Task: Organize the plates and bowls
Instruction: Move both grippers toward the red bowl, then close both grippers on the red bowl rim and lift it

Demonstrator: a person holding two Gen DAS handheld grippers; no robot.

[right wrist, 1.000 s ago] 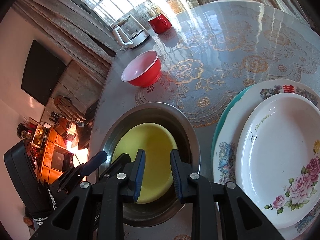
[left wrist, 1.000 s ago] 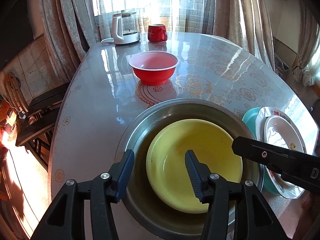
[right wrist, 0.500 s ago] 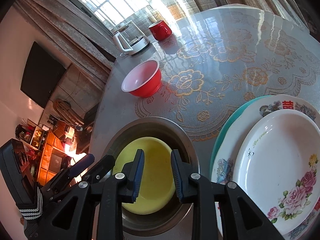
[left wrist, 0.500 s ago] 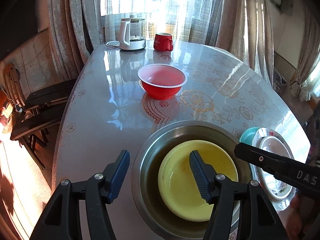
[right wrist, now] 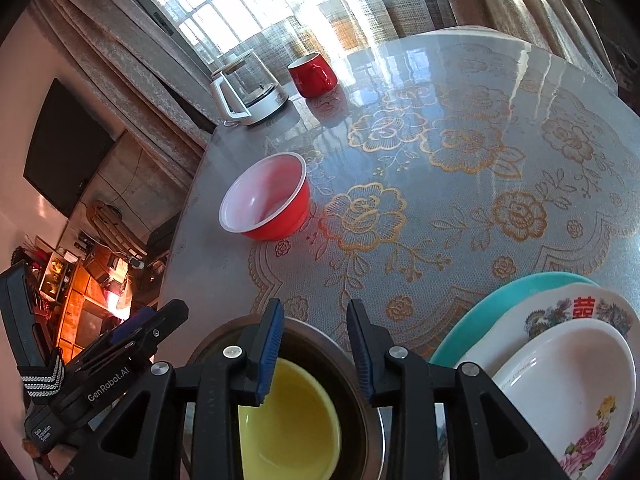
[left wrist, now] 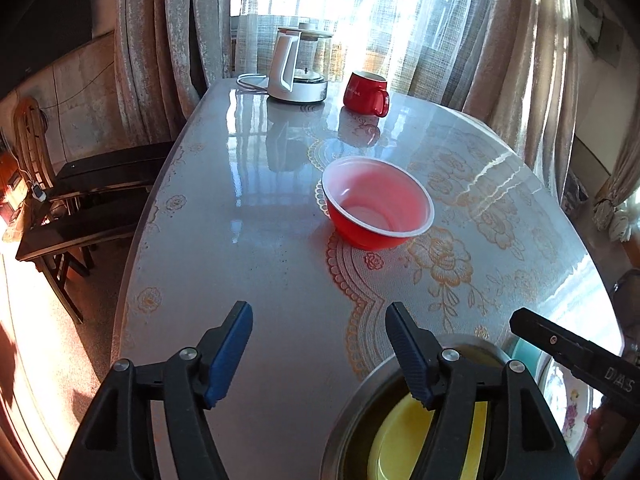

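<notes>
A red bowl (left wrist: 378, 210) (right wrist: 268, 206) with a white inside stands alone on the table, ahead of both grippers. Close below them, a yellow bowl (left wrist: 394, 444) (right wrist: 292, 420) rests inside a steel basin (left wrist: 352, 412) (right wrist: 366, 404). To the right lies a stack: a white flowered plate (right wrist: 576, 392) on a patterned plate (right wrist: 560, 310) on a teal plate (right wrist: 492, 312). My left gripper (left wrist: 318, 350) hovers over bare table with its jaws opening and nothing between them. My right gripper (right wrist: 314, 346) hangs above the basin's far rim, jaws opening, holding nothing.
A glass kettle (left wrist: 298, 66) (right wrist: 248, 88) and a red mug (left wrist: 366, 88) (right wrist: 314, 74) stand at the table's far end by the curtained window. Dark chairs (left wrist: 80, 200) sit off the left edge. The floral tablecloth (right wrist: 460, 200) spreads between the bowl and the plates.
Both grippers drew back from the yellow bowl and basin, which slid toward the bottom of each view. The left jaws spread wider, the right jaws opened a little. The red bowl now sits nearer centre.
</notes>
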